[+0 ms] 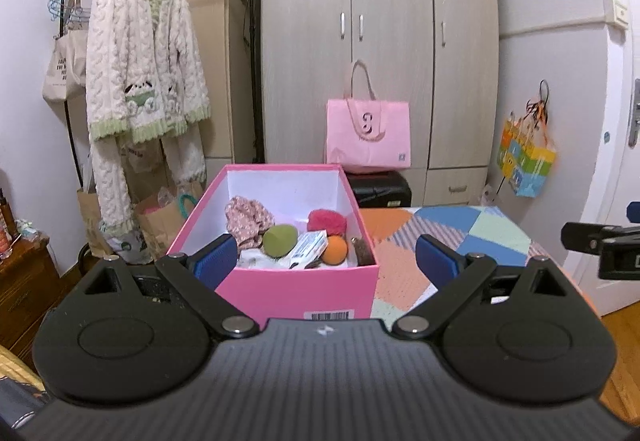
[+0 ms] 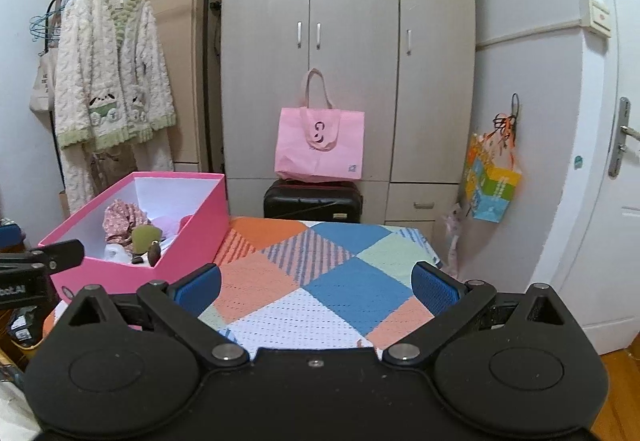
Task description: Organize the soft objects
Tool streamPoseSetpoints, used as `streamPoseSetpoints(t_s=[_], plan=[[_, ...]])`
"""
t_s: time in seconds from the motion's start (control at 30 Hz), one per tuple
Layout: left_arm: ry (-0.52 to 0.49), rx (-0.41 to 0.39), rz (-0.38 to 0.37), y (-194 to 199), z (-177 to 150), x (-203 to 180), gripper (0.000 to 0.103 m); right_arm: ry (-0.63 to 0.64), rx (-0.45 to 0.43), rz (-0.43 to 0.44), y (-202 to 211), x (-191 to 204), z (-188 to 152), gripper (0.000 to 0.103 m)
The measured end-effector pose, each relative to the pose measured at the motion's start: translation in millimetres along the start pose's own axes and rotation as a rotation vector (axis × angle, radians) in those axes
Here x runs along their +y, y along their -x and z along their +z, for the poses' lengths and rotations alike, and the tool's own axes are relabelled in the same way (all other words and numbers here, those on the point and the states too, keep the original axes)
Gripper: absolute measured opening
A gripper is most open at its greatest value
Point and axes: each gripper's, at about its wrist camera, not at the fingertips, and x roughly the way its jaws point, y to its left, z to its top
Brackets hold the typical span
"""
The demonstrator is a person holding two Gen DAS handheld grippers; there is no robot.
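Sitting on patchwork cloth (image 2: 312,281), pink box (image 1: 296,293) holds soft items; both tongs apart, empty.

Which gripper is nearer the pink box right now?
Left. The left gripper sits open right in front of the pink box, facing into it. The right gripper, also open, is off to the box's right, over the patchwork cloth.

Pink box (image 1: 296,293) btwn left fingers, white inside. Green sponge (image 1: 279,240), orange ball (image 1: 335,249), red puff (image 1: 327,221). Checked cloth (image 2: 320,281) btwn right fingers: orange, blue, white.
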Motion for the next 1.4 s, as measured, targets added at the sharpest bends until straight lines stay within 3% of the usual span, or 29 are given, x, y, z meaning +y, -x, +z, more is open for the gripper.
streamPoseSetpoints(t_s=[0.47,0.6,0.67,0.9,1.4], plan=[[-0.022,0.037,0.01,-5,-5,-7,0.097,0.002,-0.03,-0.005,13,0,-8,0.103],[-0.025,0.054,0.028,-7,-7,-8,0.098,-0.003,-0.033,-0.011,13,-2,-8,0.103],[-0.024,0.061,0.045,-8,-8,-8,0.103,-0.006,-0.035,-0.02,13,-2,-9,0.103],[-0.024,0.074,0.082,-10,-9,-9,0.103,0.001,-0.032,-0.047,11,-1,-12,0.103],[-0.042,0.07,0.1,-12,-10,-11,0.103,0.002,-0.034,-0.045,8,1,-15,0.103]])
